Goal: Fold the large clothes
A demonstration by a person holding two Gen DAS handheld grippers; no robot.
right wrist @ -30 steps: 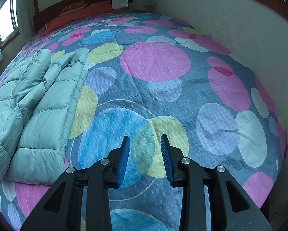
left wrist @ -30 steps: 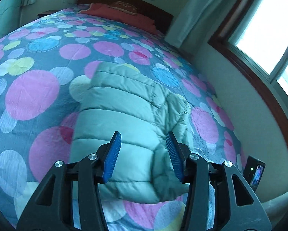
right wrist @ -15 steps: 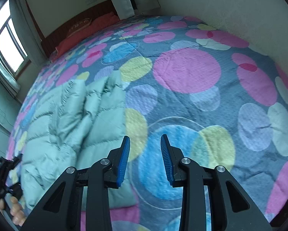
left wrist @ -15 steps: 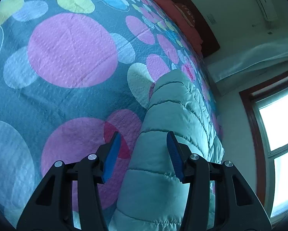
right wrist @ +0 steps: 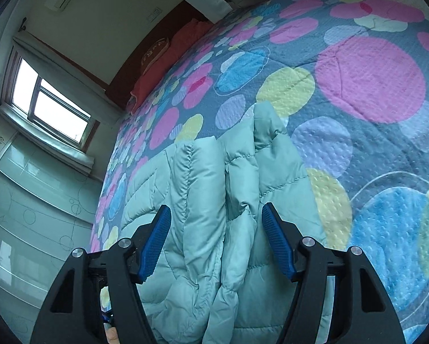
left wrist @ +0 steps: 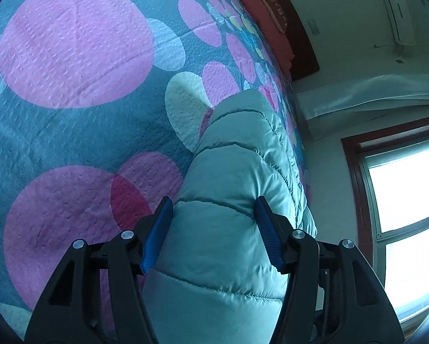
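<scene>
A: Your left gripper [left wrist: 213, 233] and right gripper [right wrist: 216, 239] are both opening, jacket [right wrist: 214, 215] bulk between the jaws, pads not biting. Close now and you'll pinch one slick layer; the fold slides apart.

B: Where's the jacket?

A: Near the bed's [left wrist: 71, 129] window-side edge, on the spotted quilt. Pillow [right wrist: 168, 57] at the head, window [right wrist: 51, 106] beyond.

A bed [right wrist: 369, 80] with a spotted coverlet carries everything. A folded pale green puffer jacket [right wrist: 214, 206] lies on it. A red pillow [right wrist: 168, 57] rests at its head.
</scene>
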